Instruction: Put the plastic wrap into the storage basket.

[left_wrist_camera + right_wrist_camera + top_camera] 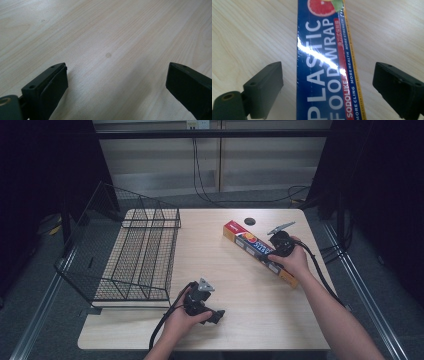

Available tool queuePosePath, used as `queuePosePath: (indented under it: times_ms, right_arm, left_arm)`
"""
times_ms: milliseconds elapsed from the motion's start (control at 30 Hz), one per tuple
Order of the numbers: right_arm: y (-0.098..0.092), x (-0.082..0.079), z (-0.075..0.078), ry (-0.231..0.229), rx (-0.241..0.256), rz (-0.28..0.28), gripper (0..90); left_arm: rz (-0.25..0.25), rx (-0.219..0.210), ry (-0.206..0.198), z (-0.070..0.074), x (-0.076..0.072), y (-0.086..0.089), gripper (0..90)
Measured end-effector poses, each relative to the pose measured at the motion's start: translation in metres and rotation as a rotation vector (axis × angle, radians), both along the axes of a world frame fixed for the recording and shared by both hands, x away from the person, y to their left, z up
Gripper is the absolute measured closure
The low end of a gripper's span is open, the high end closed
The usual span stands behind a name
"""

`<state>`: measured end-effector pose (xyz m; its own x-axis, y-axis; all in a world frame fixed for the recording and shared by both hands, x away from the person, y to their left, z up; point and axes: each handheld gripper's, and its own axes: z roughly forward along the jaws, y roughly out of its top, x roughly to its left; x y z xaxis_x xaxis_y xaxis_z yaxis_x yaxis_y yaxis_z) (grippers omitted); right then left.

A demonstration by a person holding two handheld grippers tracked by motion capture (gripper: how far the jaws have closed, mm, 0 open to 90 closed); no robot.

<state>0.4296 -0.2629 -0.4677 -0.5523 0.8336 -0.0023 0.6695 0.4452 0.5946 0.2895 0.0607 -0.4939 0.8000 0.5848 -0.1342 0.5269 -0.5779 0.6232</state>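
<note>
On the right half of the table point(240, 320), a long box of plastic food wrap point(250, 245) lies flat and slanted, one end near a small black disc point(250, 221), the other end toward the person's right hand point(295, 261). The right tool point(267, 255) is poised over the box's middle with its jaws spread wide, one on each side of the box and not yet touching it, as the right gripper view makes plain. The left tool point(218, 316) rests low over bare wood near the front edge, its jaws likewise wide apart with nothing between them.

The box point(324, 62) looks like thin glossy card around a roll: light, fairly stiff along its length, but likely to dent if squeezed hard, and the shiny film may be slippery. A hold across the narrow width near the middle seems best, so that the long box stays balanced and does not swing.

White letters on the blue face read "PLASTIC FOOD WRAP"; a red strip carries "SODOLIKE", and smaller print along the edge reads "MORE CLING", "MORE HEALTH", "MORE STRENGTH". A grapefruit slice is pictured near one end.

Left of the box, well apart, stands a black wire basket point(135, 255).
</note>
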Motion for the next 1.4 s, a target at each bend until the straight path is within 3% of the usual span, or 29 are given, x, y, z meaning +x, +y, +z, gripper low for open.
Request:
queuePosePath:
  times_ms: [267,333,367,600,767,800,933,1133,1233,1400]
  right_arm:
    - [-0.001,0.004,-0.006,0.058,-0.049,0.025,28.9]
    - [0.001,0.005,-0.007,0.085,-0.059,0.03,37.7]
    - [0.0,0.005,-0.008,0.076,-0.064,0.053,40.6]
    - [0.004,0.001,-0.006,0.06,-0.079,0.047,44.4]
    - [0.004,-0.007,-0.004,0.055,-0.083,0.099,44.9]
    - [0.004,-0.01,-0.003,0.057,-0.067,0.106,44.9]
    - [0.0,-0.018,0.008,0.038,-0.055,0.161,44.9]
    - [-0.001,-0.035,0.027,0.028,-0.048,0.223,44.8]
    - [-0.001,-0.041,0.035,0.025,-0.026,0.258,44.8]
    - [0.005,-0.052,0.045,0.022,-0.017,0.305,44.7]
  left_arm:
    - [0.011,-0.019,0.007,-0.001,0.0,0.0,4.0]
    - [0.004,-0.009,0.007,-0.001,0.0,0.0,4.0]
    - [0.011,-0.017,0.011,-0.002,0.0,0.0,4.0]
    - [0.003,-0.004,0.008,0.001,0.001,0.001,4.1]
    - [-0.003,-0.035,0.013,0.001,0.0,0.0,3.8]
    - [-0.017,-0.018,0.014,0.003,0.0,0.0,3.7]
    - [-0.06,-0.095,0.061,0.01,0.0,-0.001,1.5]
    - [-0.106,-0.153,0.072,0.031,0.002,-0.007,0.6]
    - [-0.135,-0.108,0.066,0.045,0.006,-0.007,0.5]
    - [-0.157,-0.087,0.044,0.064,0.016,-0.004,0.3]
